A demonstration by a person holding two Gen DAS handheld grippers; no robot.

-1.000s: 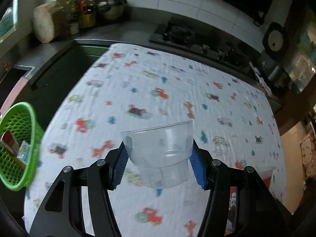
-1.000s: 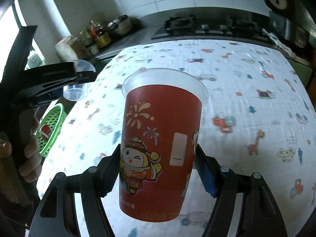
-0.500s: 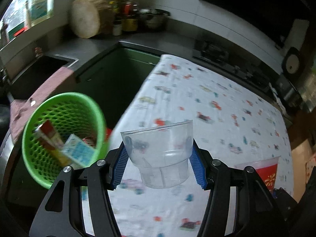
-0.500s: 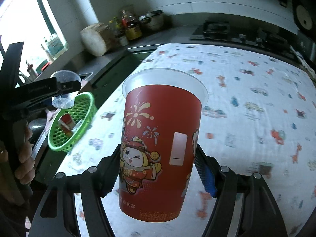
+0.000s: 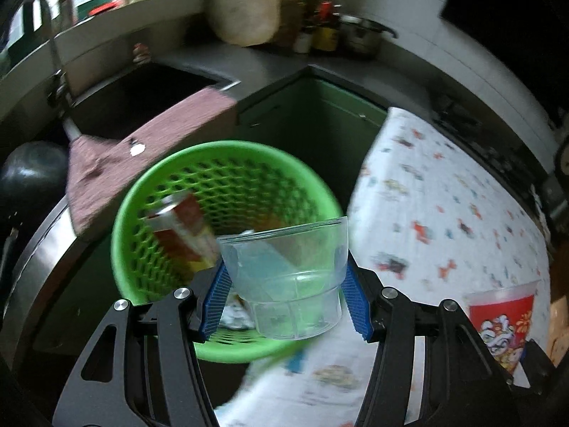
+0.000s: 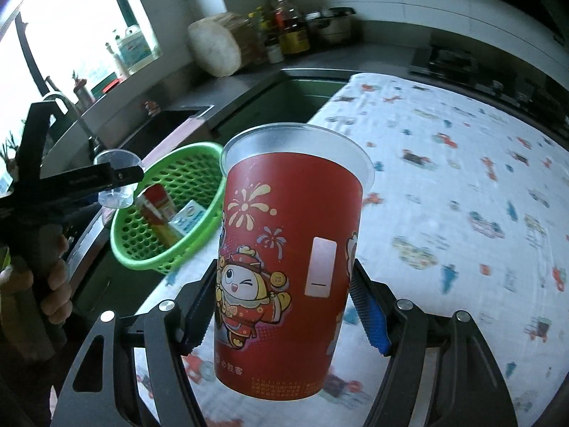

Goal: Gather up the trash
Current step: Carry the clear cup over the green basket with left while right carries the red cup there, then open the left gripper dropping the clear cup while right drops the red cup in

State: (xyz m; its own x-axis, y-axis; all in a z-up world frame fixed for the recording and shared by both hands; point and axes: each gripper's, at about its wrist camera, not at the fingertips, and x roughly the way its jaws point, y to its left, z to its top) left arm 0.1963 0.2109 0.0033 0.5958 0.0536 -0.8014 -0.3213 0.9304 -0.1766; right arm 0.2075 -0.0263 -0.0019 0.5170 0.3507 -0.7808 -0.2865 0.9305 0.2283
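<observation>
My left gripper [image 5: 286,299] is shut on a clear plastic cup [image 5: 284,277] and holds it upright in the air above the near rim of a green mesh basket [image 5: 227,163]. The basket sits at the table's left edge and holds a red carton [image 5: 181,227] and a light blue pack. My right gripper [image 6: 288,316] is shut on a tall red paper cup [image 6: 288,267] with a cartoon print, held upright above the table. The right wrist view shows the left gripper [image 6: 117,178] with the clear cup [image 6: 117,181] over the basket [image 6: 160,213].
The table has a white cloth [image 6: 462,195] with small coloured prints. Left of it are a dark sink [image 5: 135,96] with a tap, a brown rag [image 5: 149,142], a round chopping block [image 5: 249,14], bottles and a pot. A stove [image 6: 462,67] is behind.
Both grippers moved left toward the basket. The clear cup now hangs over the basket's near rim; before it was beside it. The red cup is closer to the table's left edge.
</observation>
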